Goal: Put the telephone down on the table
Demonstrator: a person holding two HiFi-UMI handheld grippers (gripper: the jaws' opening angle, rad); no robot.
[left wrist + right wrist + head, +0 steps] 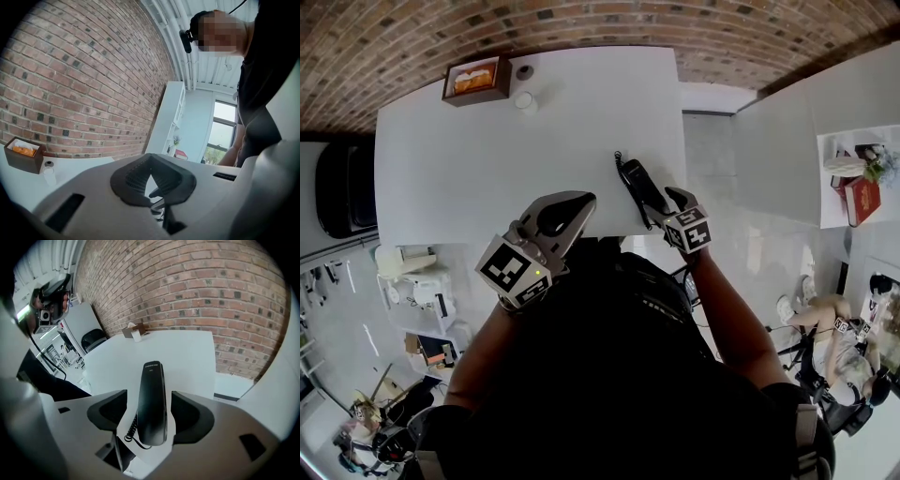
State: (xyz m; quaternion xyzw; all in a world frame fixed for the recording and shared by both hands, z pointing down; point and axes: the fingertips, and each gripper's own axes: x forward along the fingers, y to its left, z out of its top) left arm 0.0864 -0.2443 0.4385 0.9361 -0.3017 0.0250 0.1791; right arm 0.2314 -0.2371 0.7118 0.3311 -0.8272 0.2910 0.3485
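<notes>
Head view. Lying on the white table (pixel 487 141), close to its near right edge: black telephone (pixel 639 183), long axis running near to far, cord trailing from its far end. Positioned at the near end of the handset: right gripper (pixel 673 204). Hovering over the near table edge, left of the telephone and apart from it: left gripper (pixel 565 208). At the far left of the table: 1 wooden box (pixel 475 79) with orange contents, 1 small white cup (pixel 525 100) just beside it.

Left gripper view. Pads pressed together, clenched on nothing. Beyond, brick wall (pixel 84 84), with box and cup at the far left.

Right gripper view. Jaws spread, released; telephone between the 2 pads with a visible gap on each side, resting on the table top. Coiled cord curling at its near end.
</notes>
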